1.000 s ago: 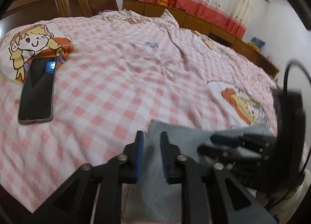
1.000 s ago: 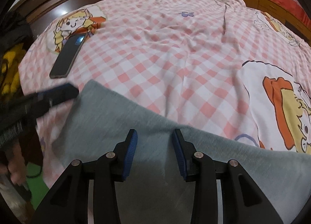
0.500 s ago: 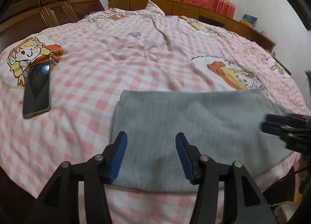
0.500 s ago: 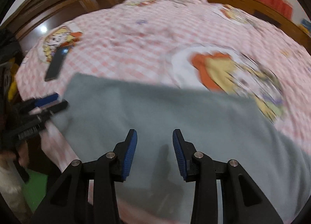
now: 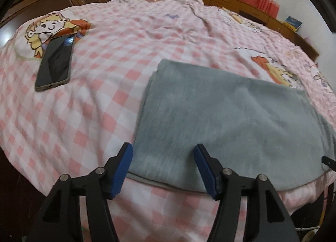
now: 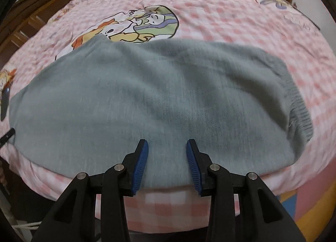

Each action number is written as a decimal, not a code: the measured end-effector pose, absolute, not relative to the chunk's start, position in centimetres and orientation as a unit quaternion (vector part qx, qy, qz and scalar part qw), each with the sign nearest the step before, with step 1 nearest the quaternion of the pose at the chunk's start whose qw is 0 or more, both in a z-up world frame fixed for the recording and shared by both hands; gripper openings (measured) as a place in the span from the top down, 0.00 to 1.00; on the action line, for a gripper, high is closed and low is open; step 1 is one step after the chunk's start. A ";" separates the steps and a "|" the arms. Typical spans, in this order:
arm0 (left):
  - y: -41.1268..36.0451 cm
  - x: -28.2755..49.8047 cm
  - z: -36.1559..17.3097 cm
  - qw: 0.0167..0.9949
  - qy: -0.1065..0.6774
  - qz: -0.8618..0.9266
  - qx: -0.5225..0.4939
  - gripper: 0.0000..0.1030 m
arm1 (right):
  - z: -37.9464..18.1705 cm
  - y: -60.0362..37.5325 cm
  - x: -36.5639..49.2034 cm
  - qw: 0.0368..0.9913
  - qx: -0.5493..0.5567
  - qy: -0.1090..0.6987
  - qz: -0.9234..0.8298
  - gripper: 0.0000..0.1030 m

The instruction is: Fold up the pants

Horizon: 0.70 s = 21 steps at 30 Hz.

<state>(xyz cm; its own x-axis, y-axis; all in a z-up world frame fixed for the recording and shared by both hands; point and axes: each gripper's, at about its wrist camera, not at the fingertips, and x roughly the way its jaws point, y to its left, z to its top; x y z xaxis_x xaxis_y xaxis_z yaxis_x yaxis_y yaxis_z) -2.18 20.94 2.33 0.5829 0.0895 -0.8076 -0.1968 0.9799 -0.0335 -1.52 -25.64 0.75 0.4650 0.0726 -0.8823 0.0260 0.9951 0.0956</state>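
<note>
Grey pants (image 5: 226, 120) lie folded flat on the checked bed (image 5: 109, 103); phone (image 5: 55, 62) at 10 o'clock. Left tongs (image 5: 163, 168) opening, nothing between them. Right tongs (image 6: 167, 162) released, parted above the pants.

Grey pants (image 5: 226, 120), soft fleecy knit, lying flat on the pink-and-white checked bedspread (image 5: 100, 103) near its front edge. Folded into one long band running left to right; the left end is square with stacked layer edges showing. The right end (image 6: 298, 111) is rounded, with a ribbed band curving along its edge. Surface mostly smooth with a few shallow creases. The far edge overlaps a cartoon print on the spread.
</note>
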 end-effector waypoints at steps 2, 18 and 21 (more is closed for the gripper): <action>21.2 -2.2 2.4 0.888 0.447 0.086 -0.061 0.38 | 0.5 -25.3 -1.4 0.858 0.033 0.512 0.011 0.60; 23.4 -3.4 0.4 0.871 0.446 0.093 -0.184 0.38 | -0.5 -25.0 -1.6 0.863 0.038 0.504 0.003 0.55; 23.3 -3.5 0.3 0.871 0.445 0.095 -0.185 0.39 | -0.5 -25.0 -1.7 0.865 0.037 0.500 0.003 0.55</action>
